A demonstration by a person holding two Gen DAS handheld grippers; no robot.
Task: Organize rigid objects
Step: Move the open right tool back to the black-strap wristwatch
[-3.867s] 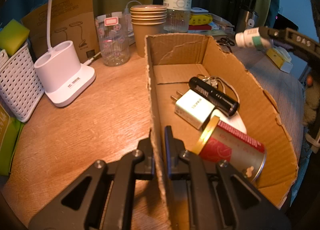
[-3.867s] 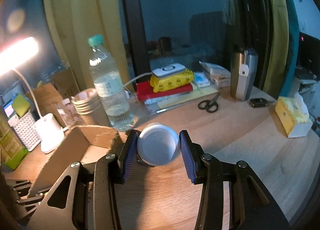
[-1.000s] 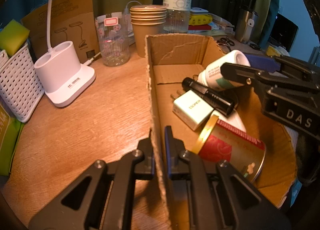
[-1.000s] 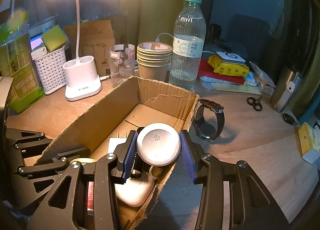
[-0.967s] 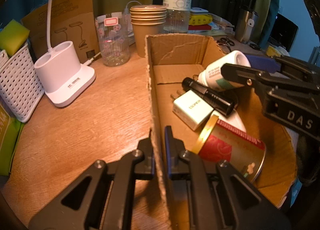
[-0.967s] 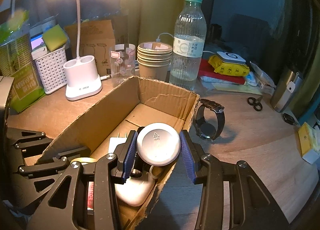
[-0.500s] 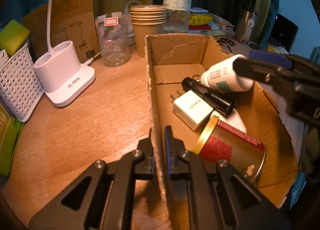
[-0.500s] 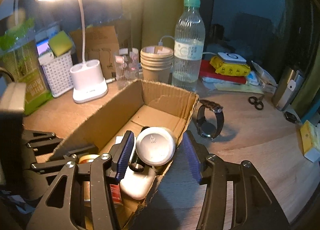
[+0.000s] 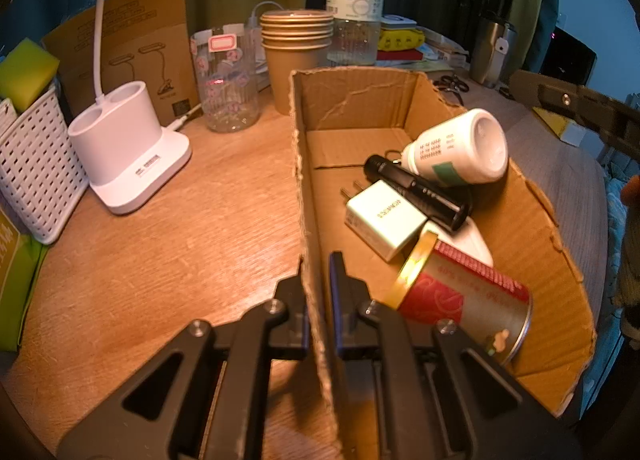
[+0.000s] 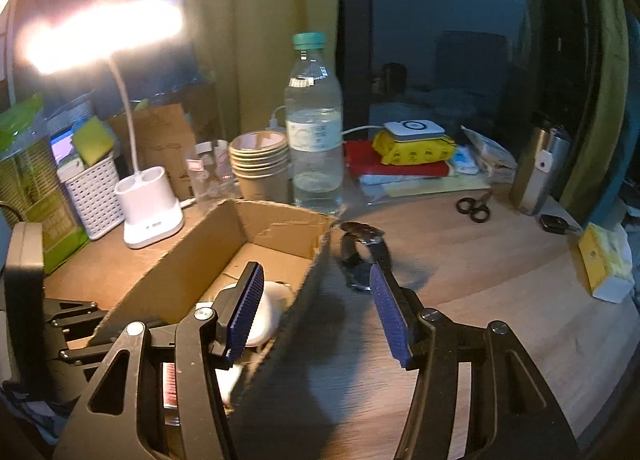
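Your left claw is pinched shut on the near side wall of the cardboard box, one finger outside the wall and one inside, steadying it on the wooden tabletop. Your right claw is opening, with nothing between its blue ribbed pads; it hangs over the box's right wall, one pad above the box interior, the other above the tabletop.

Inside the box, a white plastic bottle lies on its side near the far right wall, tilted, resting on a black cylinder. Beside them sit a white plug adapter and a red tin with a gold rim, also on its side.

Outside the box, just beside its far right corner, a black wristwatch stands on its curled strap. It looks like the next rigid object to gather. Judge it as light, with a hard, smooth case and a strap that probably flexes, so a grip on the strap alone may let it swing or slip. Taking hold across the case, or where strap meets case, seems safer. The crystal could scratch against the tin or the adapter prongs, so set it down gently.

The bottle looks light and smooth-walled; being round, it may roll off the cylinder if the box is jolted. Farther back on the tabletop are black scissors, a clear water bottle and a stack of paper cups.
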